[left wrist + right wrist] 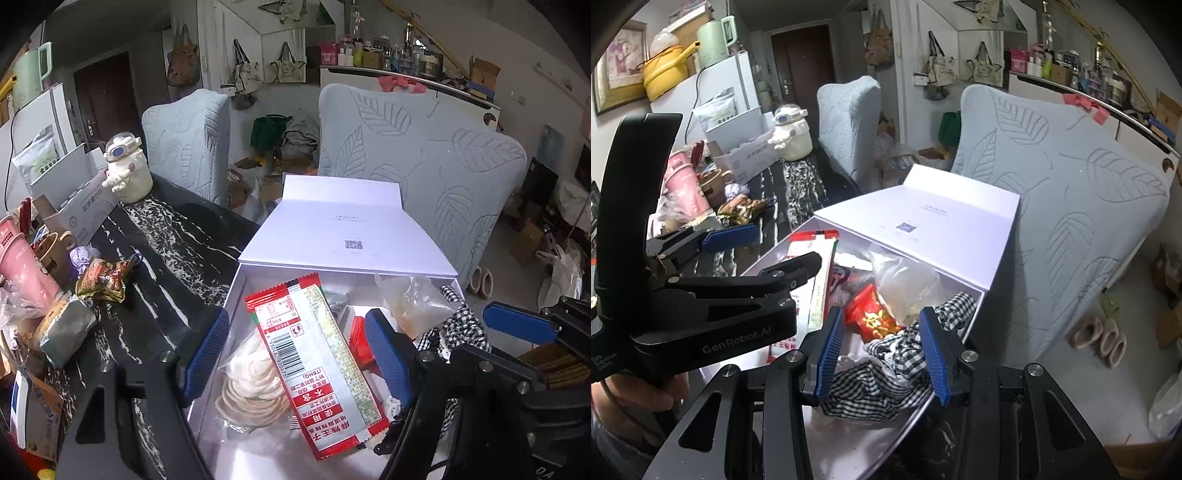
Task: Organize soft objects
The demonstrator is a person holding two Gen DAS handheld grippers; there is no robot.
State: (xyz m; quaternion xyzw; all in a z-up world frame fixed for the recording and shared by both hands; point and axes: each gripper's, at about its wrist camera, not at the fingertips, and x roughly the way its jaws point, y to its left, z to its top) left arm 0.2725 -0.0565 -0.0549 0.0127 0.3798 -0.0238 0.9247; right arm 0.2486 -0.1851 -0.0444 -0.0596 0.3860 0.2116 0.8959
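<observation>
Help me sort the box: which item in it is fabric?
The black-and-white checked cloth, at the box's near right corner; the rest are plastic packets.

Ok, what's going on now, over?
Left gripper open over long red-and-white snack packet. Right gripper open around black-and-white checked cloth. Both inside white cardboard box.

Checked cloth (886,384) partly hidden behind right gripper (882,354) pads. Snack packet (314,365) covers much of bagged wafers (251,387). Box lid (347,229) print too small to read
</observation>
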